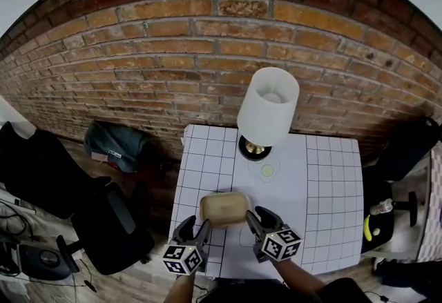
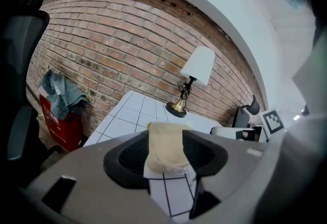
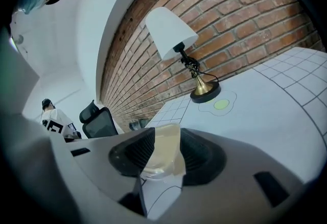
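Tub of tan plastic (image 1: 224, 209), shallow and round-cornered, sits over the near part of the white gridded desk (image 1: 324, 184), its long axis running side to side between the two tools; the left hand-held gripper (image 1: 197, 228) is clamped on its left end, the right hand-held gripper (image 1: 257, 220) on its right end, jaws nearly together on the thin rim; neither is nearer; a white-shaded brass-footed lamp (image 1: 268, 106) stands beyond, well apart.

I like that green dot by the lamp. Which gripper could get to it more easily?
Probably the right gripper: the green dot lies on its side of the tan box. Both it and the left gripper are clamped on that box, though, so neither is free.
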Available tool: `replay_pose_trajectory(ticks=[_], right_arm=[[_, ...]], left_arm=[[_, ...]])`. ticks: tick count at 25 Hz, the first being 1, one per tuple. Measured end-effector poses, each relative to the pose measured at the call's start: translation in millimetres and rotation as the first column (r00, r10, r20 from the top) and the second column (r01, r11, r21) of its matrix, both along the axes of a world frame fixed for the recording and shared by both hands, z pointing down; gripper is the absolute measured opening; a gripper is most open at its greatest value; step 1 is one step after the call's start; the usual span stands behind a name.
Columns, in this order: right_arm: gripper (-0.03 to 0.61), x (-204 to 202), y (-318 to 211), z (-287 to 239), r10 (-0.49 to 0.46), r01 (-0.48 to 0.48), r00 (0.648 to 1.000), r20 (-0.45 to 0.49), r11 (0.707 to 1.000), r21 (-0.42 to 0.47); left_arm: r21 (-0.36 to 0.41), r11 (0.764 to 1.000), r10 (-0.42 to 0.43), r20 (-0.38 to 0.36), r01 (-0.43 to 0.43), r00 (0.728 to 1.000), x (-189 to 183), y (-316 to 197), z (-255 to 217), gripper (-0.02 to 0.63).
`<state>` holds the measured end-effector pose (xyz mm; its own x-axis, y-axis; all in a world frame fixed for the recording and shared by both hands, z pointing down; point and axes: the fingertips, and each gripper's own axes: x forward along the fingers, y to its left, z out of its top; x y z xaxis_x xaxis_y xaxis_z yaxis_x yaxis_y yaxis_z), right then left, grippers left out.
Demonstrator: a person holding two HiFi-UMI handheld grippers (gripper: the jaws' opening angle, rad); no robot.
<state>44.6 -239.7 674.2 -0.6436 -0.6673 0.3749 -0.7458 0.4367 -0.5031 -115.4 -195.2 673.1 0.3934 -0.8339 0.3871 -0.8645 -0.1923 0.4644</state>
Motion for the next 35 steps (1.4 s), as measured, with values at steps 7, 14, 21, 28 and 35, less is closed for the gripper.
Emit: replay_pose_trajectory(ticks=[7,14,21,28,35], right_arm=[[0.143,-3.7,-2.5,14.8,-0.011,0.012,1.0,0.025,0.999,-0.048],[0.143,-13.0,0.0,19.4,-0.048,0.05,0.998,0.026,0.997,-0.066],[0.144,-13.7,3.8,8.6,-0.04,0.041,0.999,0.021,0.998,-0.043],[0.133,-13.8,4.4,-16.1,-0.021,0.021,0.999,0.038,1.0,0.009],[0.103,-14.1,8.6,-46.9,0.007,-0.013,0.997,0.079,0.997,0.074]], left_arm=[[-0.034,0.999,-0.001,-0.028,0.0,1.0,4.0,-3.7,14.0,0.213],[-0.044,0.998,0.031,-0.046,-0.033,0.998,13.8,-9.8,18.0,0.219],[-0.023,0.999,0.044,-0.029,-0.044,0.999,17.4,-8.3,9.2,0.219],[0.03,0.999,0.044,-0.031,-0.043,0.999,11.7,-4.7,-11.5,0.219],[0.101,0.994,0.038,-0.044,-0.033,0.998,6.5,0.2,-38.7,0.218]])
